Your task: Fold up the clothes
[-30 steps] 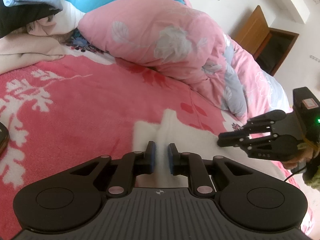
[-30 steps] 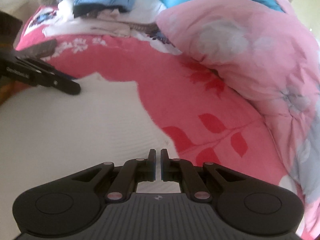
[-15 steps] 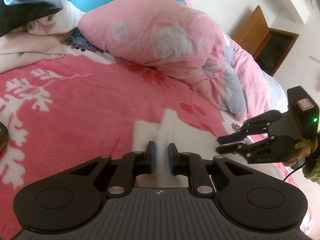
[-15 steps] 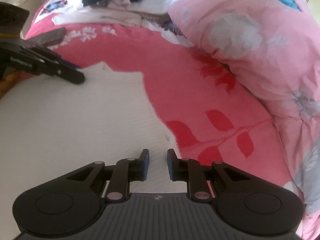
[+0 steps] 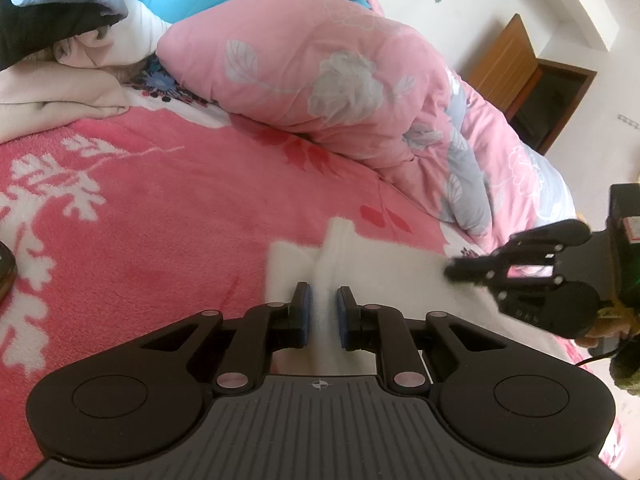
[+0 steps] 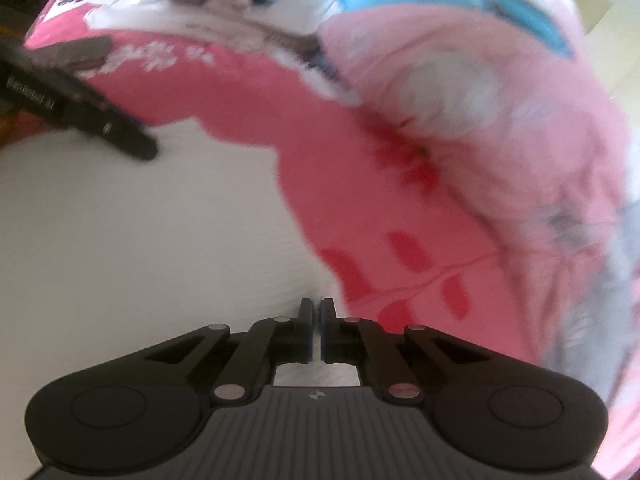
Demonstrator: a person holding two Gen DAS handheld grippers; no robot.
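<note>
**Two claws pinch a white garment on a pink bed**

Low in the left wrist frame, just above centre bottom, a white garment (image 5: 360, 264) lies spread on the bed's pink fleece blanket (image 5: 140, 220). The left claw (image 5: 322, 312) is clamped on a raised fold of it, white cloth filling the narrow gap between its blue pads. At the right edge of that frame the right claw (image 5: 454, 272) reaches in over the garment's far side, a hand partly visible behind it. The right wrist view, blurred, shows that claw (image 6: 316, 330) with its jaws drawn together at the garment's (image 6: 140, 240) edge; whether cloth is caught between them cannot be told. A pink floral quilt (image 5: 328, 80) is heaped in the upper centre, with piled clothes (image 5: 52, 12) at upper left.
</note>
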